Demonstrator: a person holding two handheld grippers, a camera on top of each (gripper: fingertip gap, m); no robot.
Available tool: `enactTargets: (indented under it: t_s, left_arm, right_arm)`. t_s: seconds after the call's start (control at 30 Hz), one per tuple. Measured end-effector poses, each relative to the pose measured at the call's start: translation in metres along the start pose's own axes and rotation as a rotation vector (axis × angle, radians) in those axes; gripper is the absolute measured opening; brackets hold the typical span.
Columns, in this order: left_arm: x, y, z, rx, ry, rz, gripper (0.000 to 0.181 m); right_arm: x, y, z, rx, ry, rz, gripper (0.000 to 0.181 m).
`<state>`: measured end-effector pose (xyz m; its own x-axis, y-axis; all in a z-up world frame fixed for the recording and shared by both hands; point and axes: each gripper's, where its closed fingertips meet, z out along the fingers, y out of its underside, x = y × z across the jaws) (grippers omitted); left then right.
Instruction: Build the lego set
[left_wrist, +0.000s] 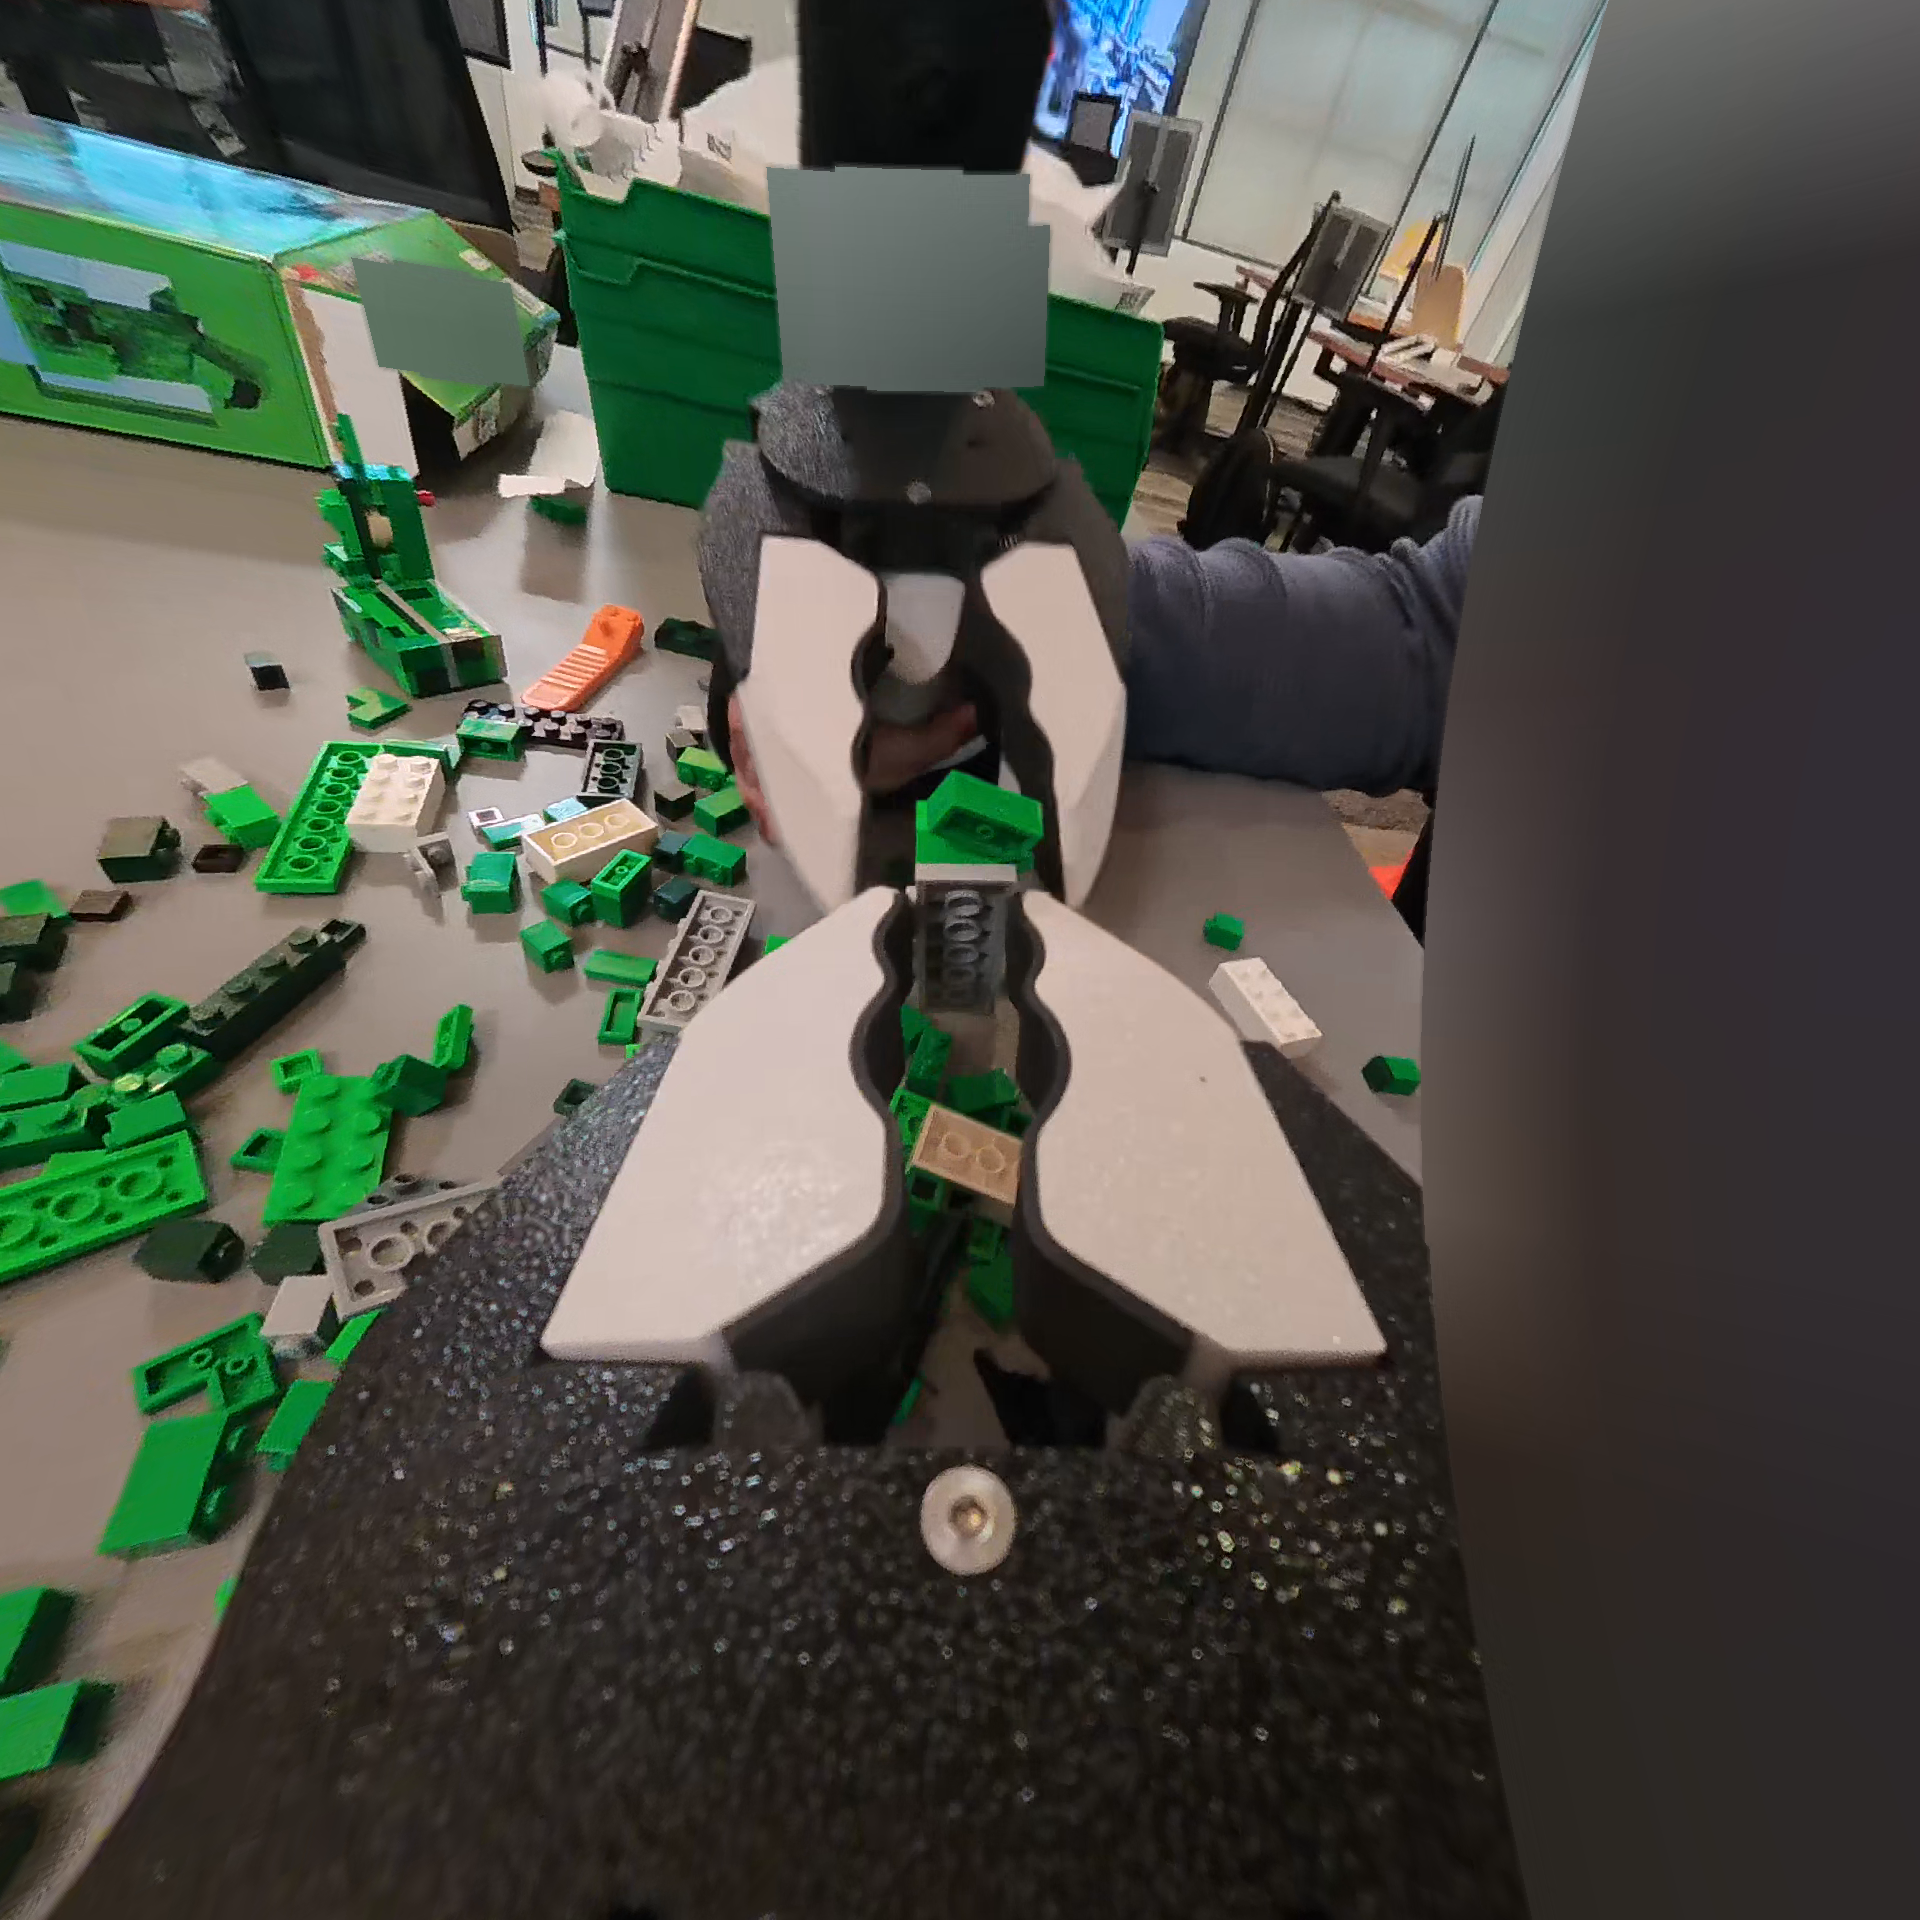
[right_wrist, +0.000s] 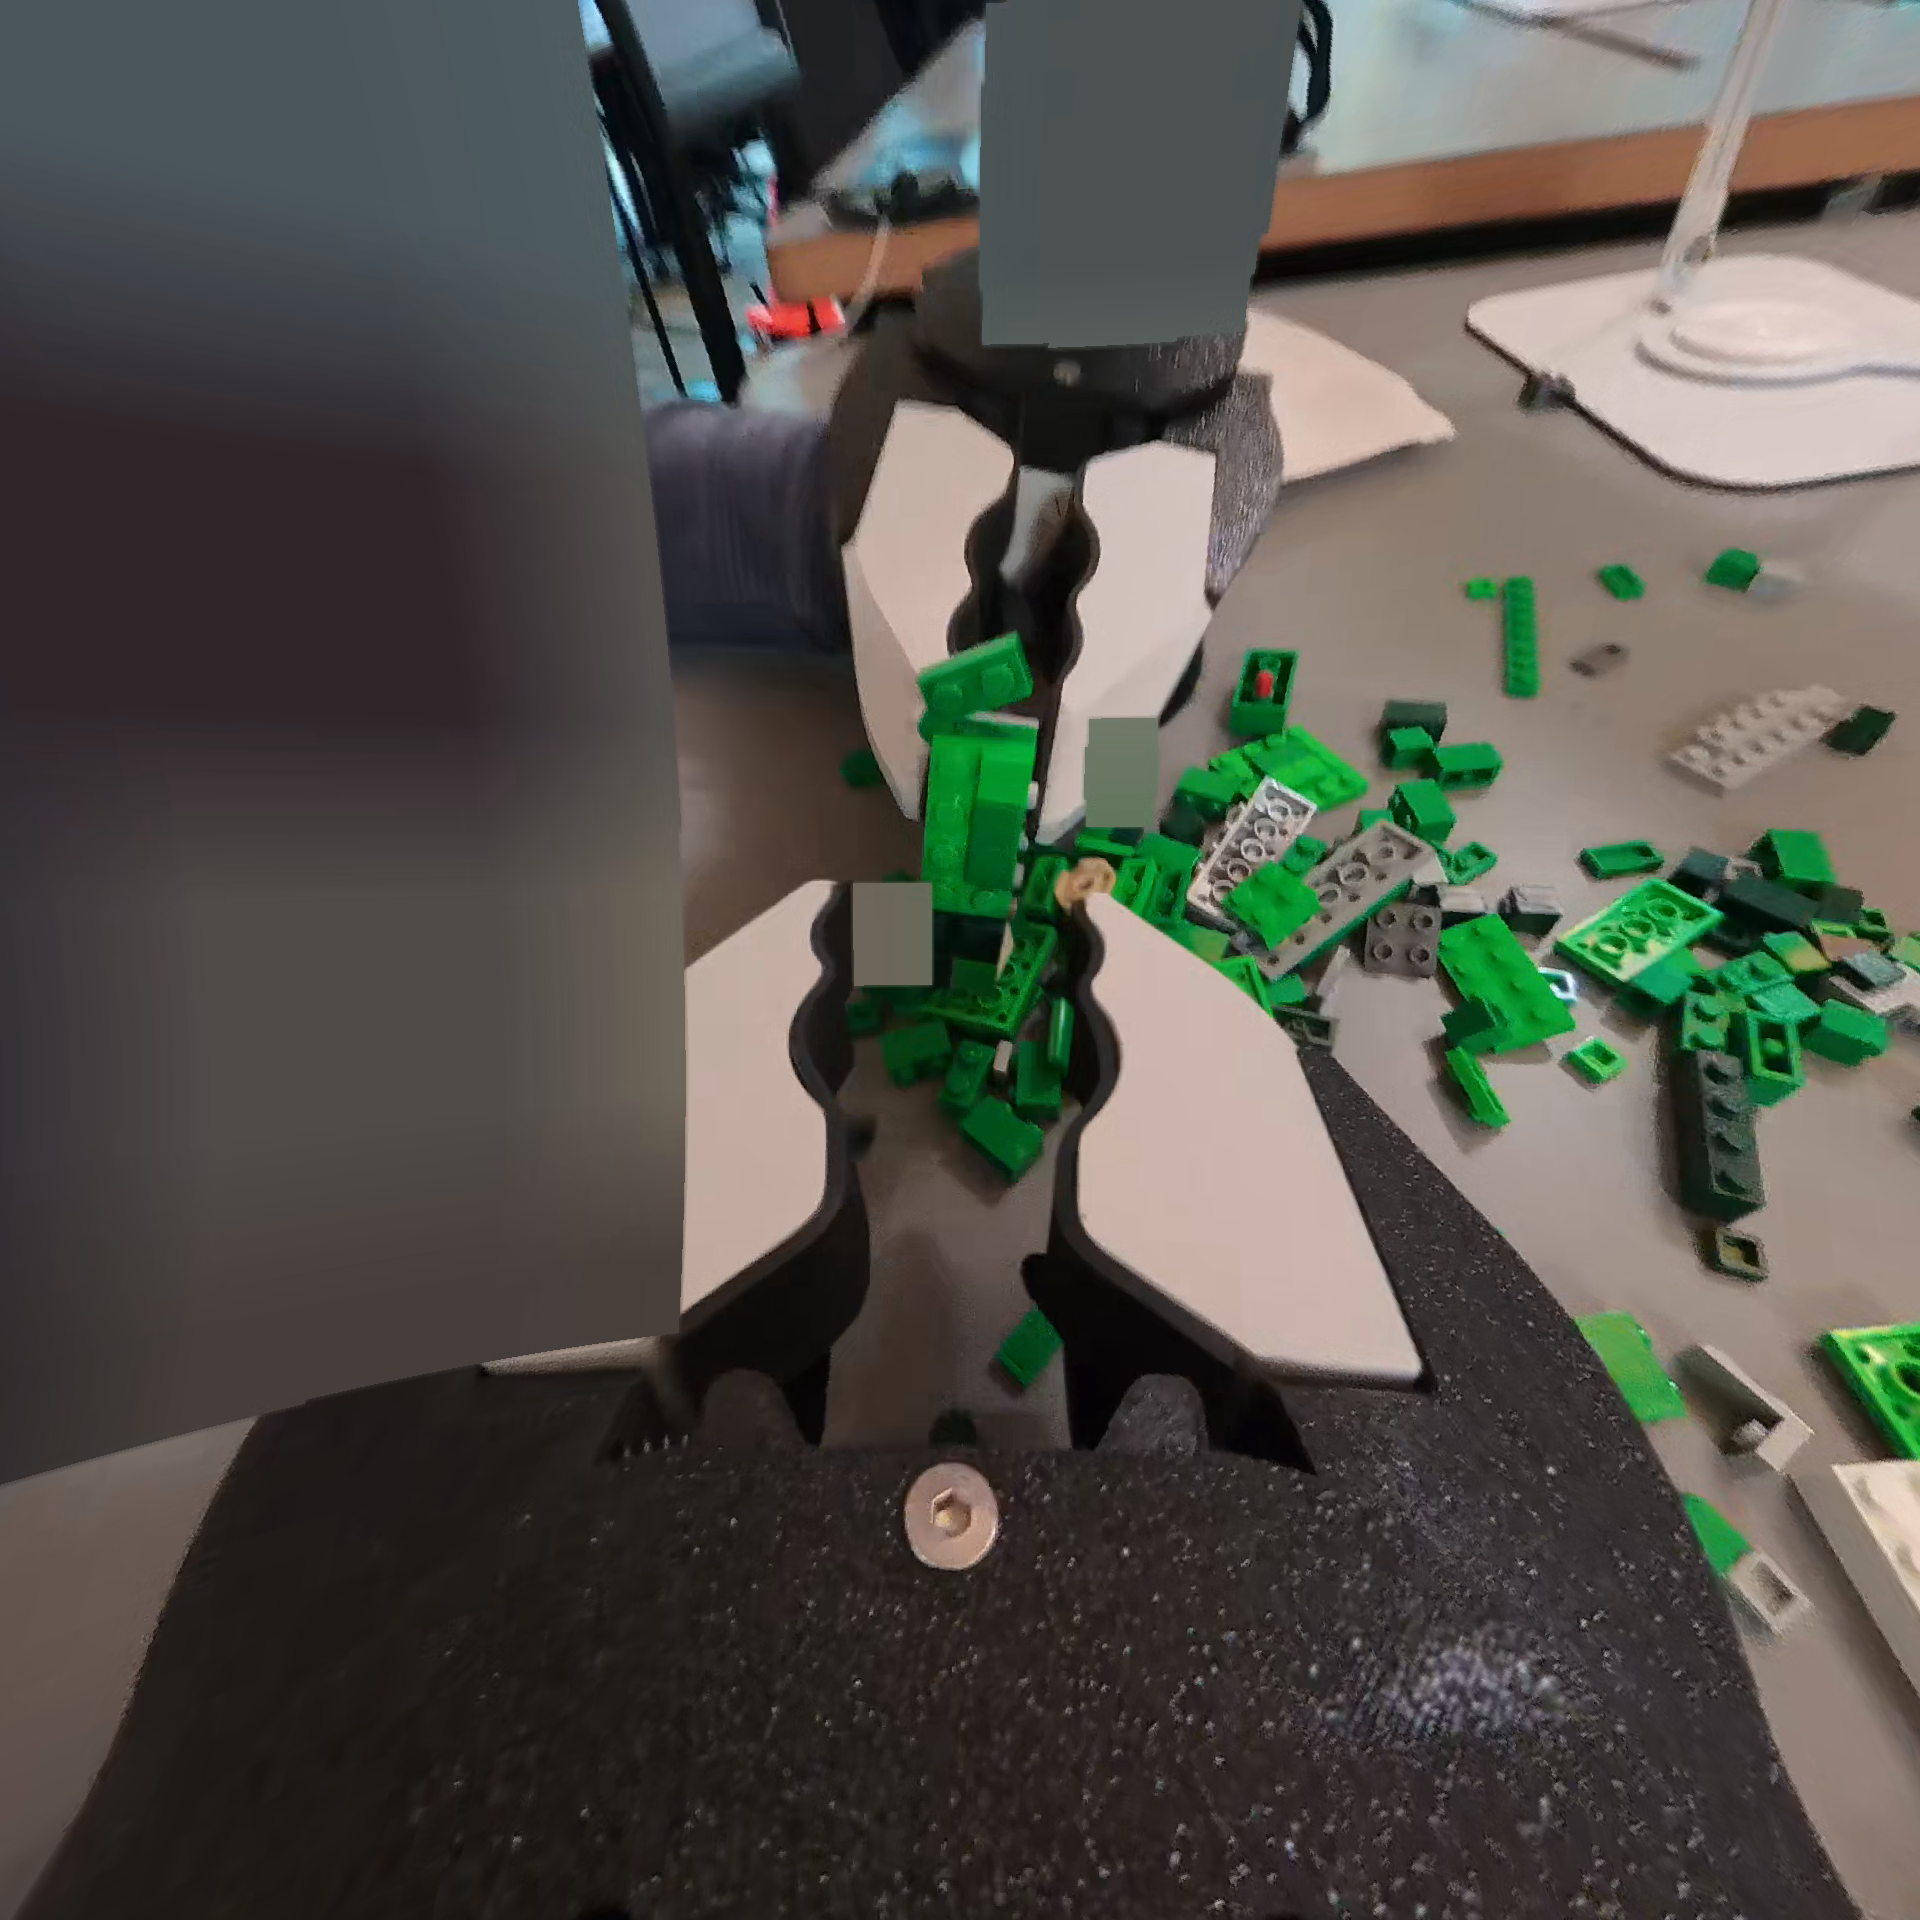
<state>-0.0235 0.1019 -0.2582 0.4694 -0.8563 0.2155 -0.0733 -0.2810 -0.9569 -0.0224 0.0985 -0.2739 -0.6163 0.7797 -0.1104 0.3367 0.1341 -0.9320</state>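
Observation:
My left gripper (left_wrist: 961, 909) is shut on a small green and grey brick assembly (left_wrist: 961, 945) and holds it above the table. A green brick (left_wrist: 982, 816) sits tilted on its far end. In the right wrist view the same assembly (right_wrist: 977, 810) stands upright between the left gripper's fingers (right_wrist: 904, 540). My right gripper (right_wrist: 961, 904) faces the left one, open, with its tips either side of the assembly's near end. A small tan piece (right_wrist: 1086, 883) shows by its right tip. The right gripper's fingers (left_wrist: 800, 707) show beyond the assembly in the left wrist view.
Loose green, grey and white bricks (left_wrist: 582, 831) litter the grey table (left_wrist: 125, 623), also under both grippers (right_wrist: 1507, 914). An orange brick separator (left_wrist: 587, 649), a partial green build (left_wrist: 400, 592), the set's box (left_wrist: 156, 332) and green bins (left_wrist: 675, 343) lie beyond. A sleeve (left_wrist: 1288, 644) rests at right.

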Motion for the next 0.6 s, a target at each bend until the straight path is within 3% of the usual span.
enactTargets:
  t_s: [0.03, 0.1, 0.6]
  left_arm:
    - [0.001, 0.0, 0.001, 0.004, 0.008, -0.009, 0.017]
    - [0.002, -0.001, 0.001, 0.01, 0.015, -0.011, 0.017]
    - [-0.005, -0.013, -0.005, 0.092, -0.033, -0.044, 0.02]
  right_arm:
    - [0.0, 0.003, 0.003, -0.026, 0.014, -0.019, 0.032]
    - [-0.002, 0.002, 0.007, -0.031, 0.02, -0.048, 0.019]
    - [0.008, -0.009, 0.007, 0.005, 0.091, -0.011, 0.018]
